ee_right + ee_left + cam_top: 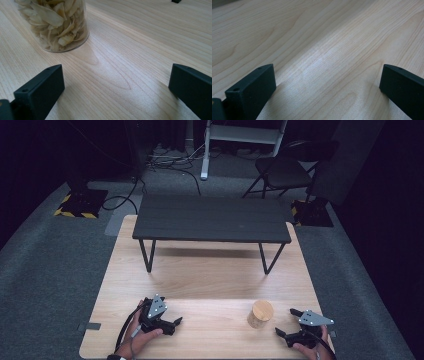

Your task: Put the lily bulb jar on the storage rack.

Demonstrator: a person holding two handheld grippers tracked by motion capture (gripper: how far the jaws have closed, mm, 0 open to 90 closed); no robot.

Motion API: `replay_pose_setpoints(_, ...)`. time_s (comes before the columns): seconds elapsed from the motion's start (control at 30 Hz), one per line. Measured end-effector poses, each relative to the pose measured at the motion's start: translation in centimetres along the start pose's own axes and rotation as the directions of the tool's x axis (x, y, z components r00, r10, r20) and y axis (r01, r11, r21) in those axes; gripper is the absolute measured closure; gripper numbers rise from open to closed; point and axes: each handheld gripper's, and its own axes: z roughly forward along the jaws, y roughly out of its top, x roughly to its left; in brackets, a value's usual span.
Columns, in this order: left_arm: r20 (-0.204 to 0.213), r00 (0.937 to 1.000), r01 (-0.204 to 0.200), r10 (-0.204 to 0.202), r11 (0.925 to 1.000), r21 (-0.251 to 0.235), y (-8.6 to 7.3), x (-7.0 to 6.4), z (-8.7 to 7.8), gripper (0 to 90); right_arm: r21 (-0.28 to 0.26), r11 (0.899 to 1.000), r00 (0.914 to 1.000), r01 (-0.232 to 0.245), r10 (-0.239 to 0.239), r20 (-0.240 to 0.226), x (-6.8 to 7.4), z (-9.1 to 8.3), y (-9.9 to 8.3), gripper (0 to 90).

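Two hand-held grippers are rested low on the near edge of the worktop (200, 280), both with jaws spread wide and nothing between them. Left hand-held gripper (172, 322) is held at the near left, jaws pointed toward the middle; bare wood grain is seen between its jaws in the left gripper view. Right hand-held gripper (287, 322) is held at the near right, jaws pointed left toward the jar (260, 314).

Jar is stood upright, near the right hand-held gripper but apart from it, no contact. A wooden lid (262, 309) is seen on top in the high view. In the right gripper view the clear wall of the jar (60, 27) is seen up and to the left of the jaw line, packed with pale dried flakes (55, 17); what the flakes are cannot be told.

Step in hand is judged as the reach to grasp the jar, not yet made. For a clean grasp, the right hand-held gripper should be swung left until the jar is centred between the jaws, then closed on the body below the lid, level, so the jar is not tipped or pushed along the wood. Clear wall may be slippery; firm, even squeeze advised.

Farther back a low black bench (212, 220) is stood on the worktop, with a folding chair (282, 172) beyond on the floor.

No label, brand or writing can be read on anything.
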Motion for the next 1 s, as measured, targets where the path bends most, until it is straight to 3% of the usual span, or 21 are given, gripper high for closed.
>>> replay_pose_setpoints(0.6, 0.000, 1.0000, 0.000, 0.000, 1.0000, 0.000, 0.0, 0.0, 0.0, 0.5, 0.001, 1.000, 1.0000, 0.003, -0.003, -0.004, -0.1, 0.0, 0.0, 0.0)
replay_pose_setpoints(0.83, 0.000, 1.0000, 0.001, -0.001, 1.0000, 0.000, 0.0, 0.0, 0.0, 0.5, -0.001, 1.000, 0.9989, 0.002, -0.002, -0.046, -0.7, -0.3, 0.3, 0.0)
replay_pose_setpoints(1.0, 0.000, 1.0000, 0.000, 0.000, 1.0000, 0.000, 0.0, 0.0, 0.0, 0.5, -0.046, 0.999, 0.9975, 0.019, -0.023, -0.067, -0.7, -0.9, 1.2, 0.0)
